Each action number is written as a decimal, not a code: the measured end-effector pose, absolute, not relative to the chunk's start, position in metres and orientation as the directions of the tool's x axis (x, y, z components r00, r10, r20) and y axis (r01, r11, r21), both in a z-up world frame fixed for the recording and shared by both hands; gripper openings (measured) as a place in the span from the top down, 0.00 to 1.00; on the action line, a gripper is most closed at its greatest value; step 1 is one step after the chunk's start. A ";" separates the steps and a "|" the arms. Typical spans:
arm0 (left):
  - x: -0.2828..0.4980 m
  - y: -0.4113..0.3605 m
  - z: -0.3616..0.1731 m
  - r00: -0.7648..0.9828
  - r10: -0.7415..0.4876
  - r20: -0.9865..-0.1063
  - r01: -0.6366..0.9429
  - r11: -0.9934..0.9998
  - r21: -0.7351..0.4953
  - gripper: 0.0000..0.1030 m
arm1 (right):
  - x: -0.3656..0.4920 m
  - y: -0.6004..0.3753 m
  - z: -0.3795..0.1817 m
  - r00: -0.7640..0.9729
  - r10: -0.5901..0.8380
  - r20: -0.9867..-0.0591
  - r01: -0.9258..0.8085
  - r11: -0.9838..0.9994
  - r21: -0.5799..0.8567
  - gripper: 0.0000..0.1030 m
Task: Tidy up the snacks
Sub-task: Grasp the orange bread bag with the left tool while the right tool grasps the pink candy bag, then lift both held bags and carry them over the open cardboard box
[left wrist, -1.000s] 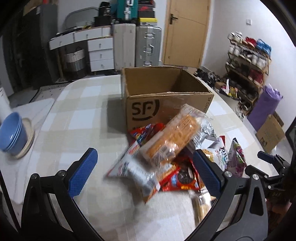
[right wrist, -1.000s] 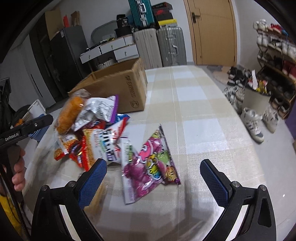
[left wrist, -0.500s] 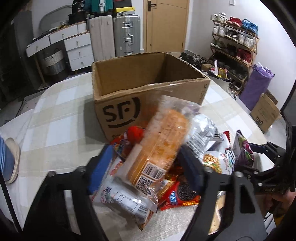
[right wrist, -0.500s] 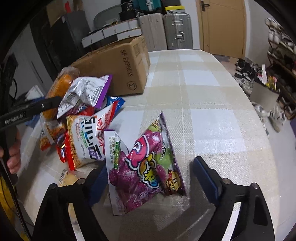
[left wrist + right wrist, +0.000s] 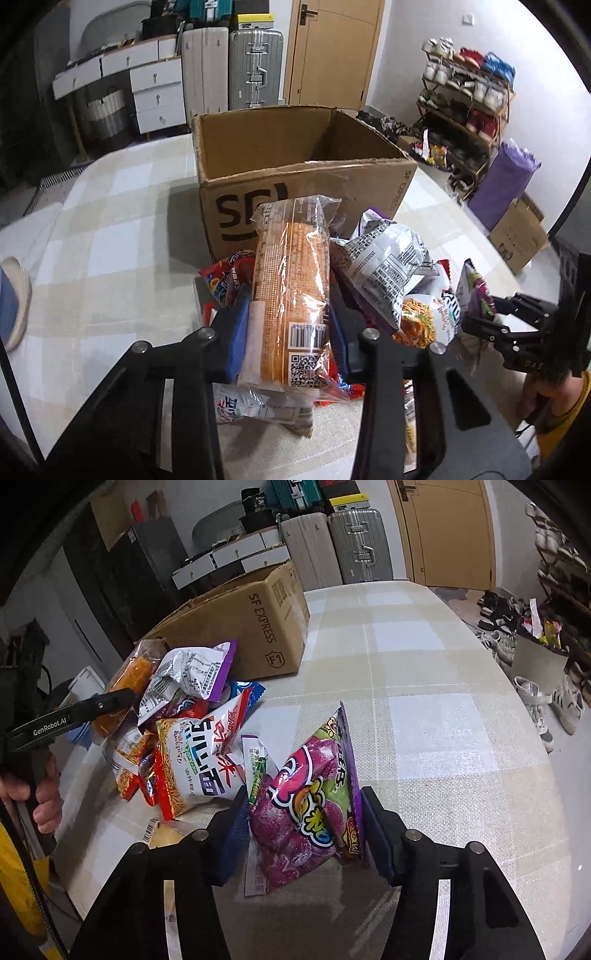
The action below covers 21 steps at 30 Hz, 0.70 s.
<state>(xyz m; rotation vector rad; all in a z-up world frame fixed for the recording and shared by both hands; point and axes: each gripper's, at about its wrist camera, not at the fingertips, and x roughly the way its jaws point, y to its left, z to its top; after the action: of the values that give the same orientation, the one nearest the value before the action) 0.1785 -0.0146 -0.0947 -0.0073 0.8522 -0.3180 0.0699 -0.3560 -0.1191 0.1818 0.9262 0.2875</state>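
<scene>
A: In the left wrist view, what did the left tool [image 5: 288,328] have?

B: It pinched the orange packet [image 5: 293,284] at lower centre, atop the pile before the box [image 5: 295,192]. I'd have lifted it straight up so the silver bag [image 5: 384,269] beside it wasn't dragged.

A: And the right wrist view?

B: The right tool [image 5: 303,830] pinched the purple candy bag [image 5: 310,805], low centre on the counter [image 5: 443,686]. The white sachet [image 5: 258,760] touched it; I'd have lifted slowly, then carried it up left to the box [image 5: 255,627].
</scene>
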 end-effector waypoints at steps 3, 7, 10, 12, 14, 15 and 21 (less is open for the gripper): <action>0.175 -0.006 -0.090 0.620 -0.298 -0.726 0.264 0.950 -0.165 0.67 | 0.068 -0.357 -0.119 0.566 0.330 -0.756 -0.157 0.943 0.293 0.45; 0.169 0.009 -0.084 0.622 -0.333 -0.709 0.266 0.941 -0.209 0.67 | 0.064 -0.356 -0.119 0.568 0.342 -0.748 -0.158 0.938 0.309 0.46; 0.163 0.023 -0.081 0.626 -0.346 -0.699 0.260 0.938 -0.231 0.67 | 0.063 -0.358 -0.118 0.569 0.361 -0.739 -0.160 0.930 0.331 0.46; 0.159 0.029 -0.076 0.627 -0.360 -0.691 0.256 0.933 -0.253 0.67 | 0.061 -0.359 -0.117 0.572 0.372 -0.731 -0.164 0.925 0.343 0.46; 0.153 0.035 -0.072 0.635 -0.358 -0.684 0.252 0.934 -0.254 0.67 | 0.061 -0.360 -0.117 0.572 0.386 -0.723 -0.165 0.918 0.360 0.46; 0.151 0.038 -0.070 0.639 -0.359 -0.680 0.253 0.933 -0.255 0.67 | 0.061 -0.361 -0.116 0.575 0.391 -0.719 -0.164 0.916 0.367 0.46; 0.141 0.048 -0.057 0.654 -0.358 -0.666 0.255 0.934 -0.252 0.67 | 0.055 -0.367 -0.106 0.603 0.419 -0.679 -0.164 0.898 0.409 0.46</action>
<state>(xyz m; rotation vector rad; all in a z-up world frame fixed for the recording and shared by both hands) 0.1409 0.0478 -0.0573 -0.1410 0.7850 -0.3489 0.0554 -0.3668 -0.1063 0.3212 0.8613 0.3442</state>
